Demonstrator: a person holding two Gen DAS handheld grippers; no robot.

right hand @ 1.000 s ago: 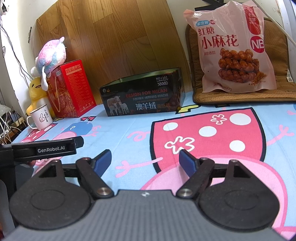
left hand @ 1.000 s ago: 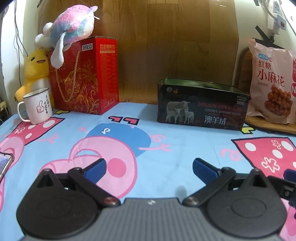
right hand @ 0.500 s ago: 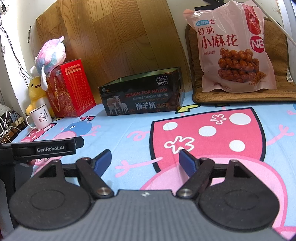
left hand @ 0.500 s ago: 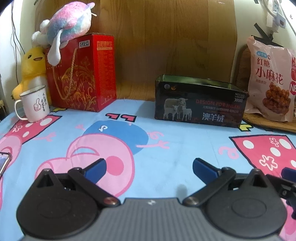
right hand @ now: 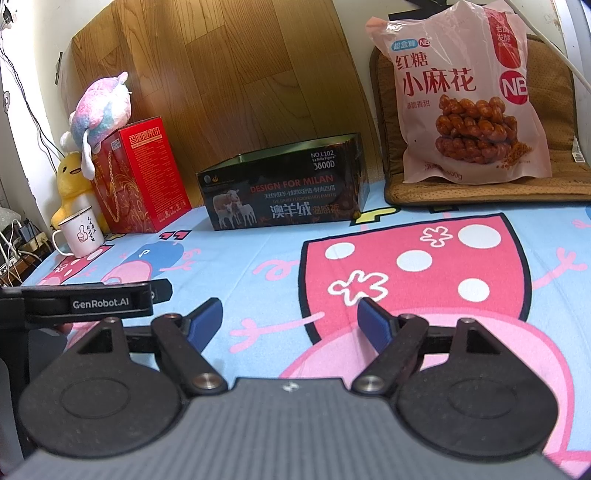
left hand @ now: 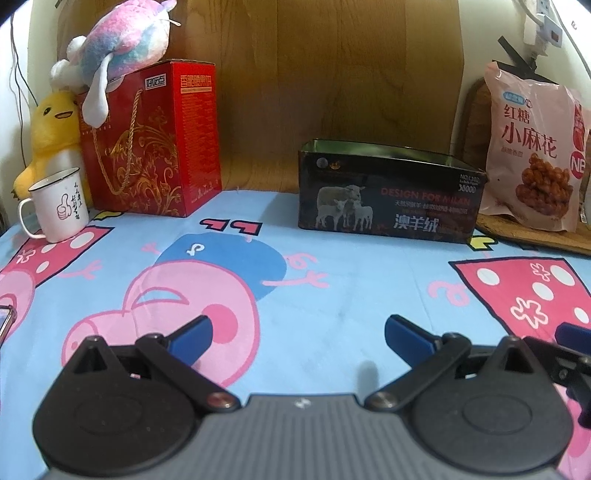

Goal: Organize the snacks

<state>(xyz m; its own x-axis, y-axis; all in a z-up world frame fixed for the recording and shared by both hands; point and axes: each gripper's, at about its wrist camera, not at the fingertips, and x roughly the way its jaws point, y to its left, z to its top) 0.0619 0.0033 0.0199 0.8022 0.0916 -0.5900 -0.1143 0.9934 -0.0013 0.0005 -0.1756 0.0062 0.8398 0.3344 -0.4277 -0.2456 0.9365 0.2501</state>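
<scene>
A pink snack bag (right hand: 463, 96) of fried dough twists leans upright at the back right on a brown woven cushion (right hand: 480, 190); it also shows at the right edge as the snack bag (left hand: 535, 147). A black open-topped box (left hand: 391, 192) with sheep printed on it stands at the back middle, seen again as the black box (right hand: 284, 192). A red gift box (left hand: 151, 140) stands at the back left. My left gripper (left hand: 297, 332) hovers open over the cartoon sheet, nothing between its blue pads. My right gripper (right hand: 290, 321) is open and empty too, well short of the bag.
A white enamel mug (left hand: 57, 208) sits left of the red box, a yellow duck plush (left hand: 55, 129) behind it and a pastel plush (left hand: 125, 33) on top. A phone corner (left hand: 5, 319) shows at the far left. A wooden board (right hand: 221, 74) backs the bed.
The left wrist view has tilted slightly, so the boxes and bag sit a little differently in frame. Nothing on the bed has moved and both grippers stay open.
</scene>
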